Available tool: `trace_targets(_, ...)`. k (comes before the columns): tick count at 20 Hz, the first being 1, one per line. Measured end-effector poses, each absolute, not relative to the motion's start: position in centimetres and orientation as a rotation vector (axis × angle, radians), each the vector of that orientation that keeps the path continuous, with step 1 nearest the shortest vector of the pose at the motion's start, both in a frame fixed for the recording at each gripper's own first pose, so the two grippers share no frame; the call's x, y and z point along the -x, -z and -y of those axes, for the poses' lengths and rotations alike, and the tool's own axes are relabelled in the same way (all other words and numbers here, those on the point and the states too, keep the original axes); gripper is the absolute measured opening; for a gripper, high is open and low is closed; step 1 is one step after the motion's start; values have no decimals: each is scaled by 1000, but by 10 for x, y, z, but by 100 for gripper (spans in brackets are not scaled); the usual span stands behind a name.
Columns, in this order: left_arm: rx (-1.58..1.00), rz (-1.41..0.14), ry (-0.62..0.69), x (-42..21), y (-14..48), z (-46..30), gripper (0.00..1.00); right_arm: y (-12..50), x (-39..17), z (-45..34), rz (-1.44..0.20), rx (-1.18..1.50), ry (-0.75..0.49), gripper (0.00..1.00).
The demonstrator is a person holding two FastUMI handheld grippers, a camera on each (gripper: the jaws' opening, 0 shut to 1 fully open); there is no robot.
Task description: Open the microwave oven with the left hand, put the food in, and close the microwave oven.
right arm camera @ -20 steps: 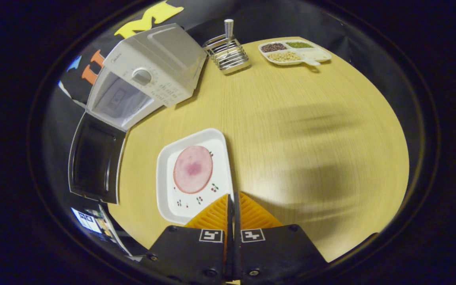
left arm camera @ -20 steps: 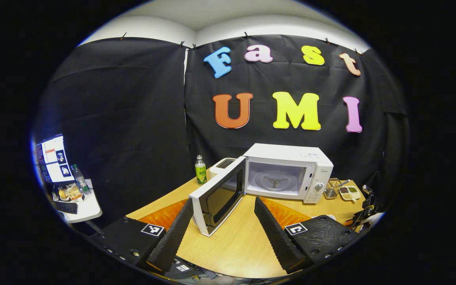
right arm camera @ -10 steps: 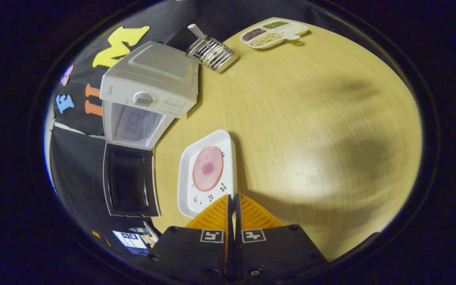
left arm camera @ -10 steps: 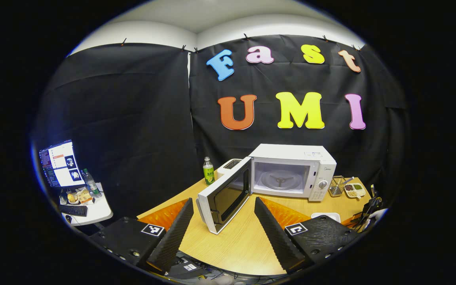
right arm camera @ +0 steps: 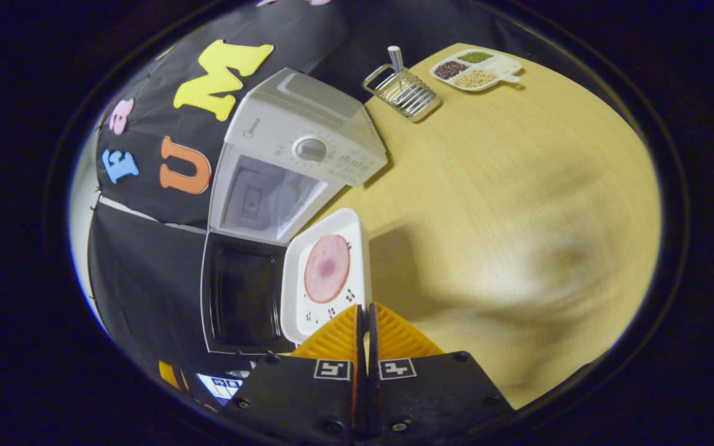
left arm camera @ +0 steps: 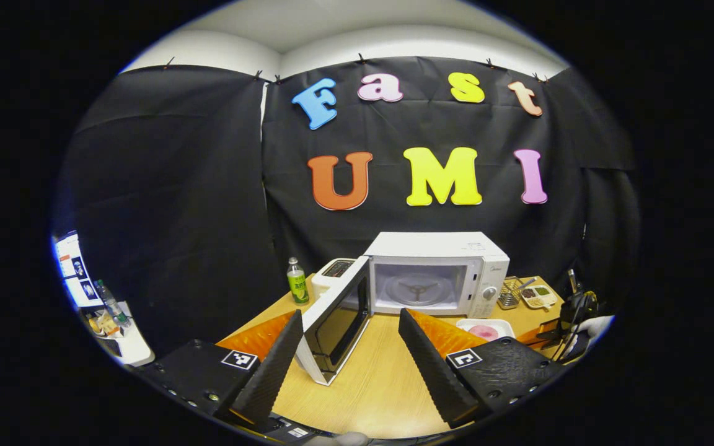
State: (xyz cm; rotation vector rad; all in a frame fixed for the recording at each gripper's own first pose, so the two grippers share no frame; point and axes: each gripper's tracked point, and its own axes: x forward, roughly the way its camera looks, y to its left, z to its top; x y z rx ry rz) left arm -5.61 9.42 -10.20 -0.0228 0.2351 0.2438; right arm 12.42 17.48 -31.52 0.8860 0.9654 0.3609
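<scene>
The white microwave [left arm camera: 437, 272] stands on the wooden table with its door [left arm camera: 335, 316] swung wide open and its cavity showing a glass turntable. My left gripper [left arm camera: 351, 314] is open, back from the door, with nothing between its fingers. In the right gripper view, my right gripper [right arm camera: 366, 310] is shut on the near rim of a white square plate [right arm camera: 307, 310] that carries a round pink ham slice [right arm camera: 327, 268]. The plate hangs above the table just in front of the microwave [right arm camera: 298, 167] and over its open door [right arm camera: 242, 297]. The plate [left arm camera: 484, 329] also shows in the left gripper view.
A wire rack [right arm camera: 403, 93] and a compartment tray of beans [right arm camera: 476, 69] sit on the table [right arm camera: 506, 204] right of the microwave. A green bottle [left arm camera: 297, 282] and a white appliance [left arm camera: 332, 272] stand to its left. A side desk [left arm camera: 118, 337] holds a monitor.
My right gripper has lifted the plate off the table and carried it toward the microwave's opening. My left gripper has drawn back slightly from the open door.
</scene>
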Motion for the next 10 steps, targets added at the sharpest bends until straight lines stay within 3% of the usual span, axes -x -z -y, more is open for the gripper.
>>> trace_targets(10,-11,-221,-21,15,87,-109,95,252,-210,-336,-687,-1157,-214,3)
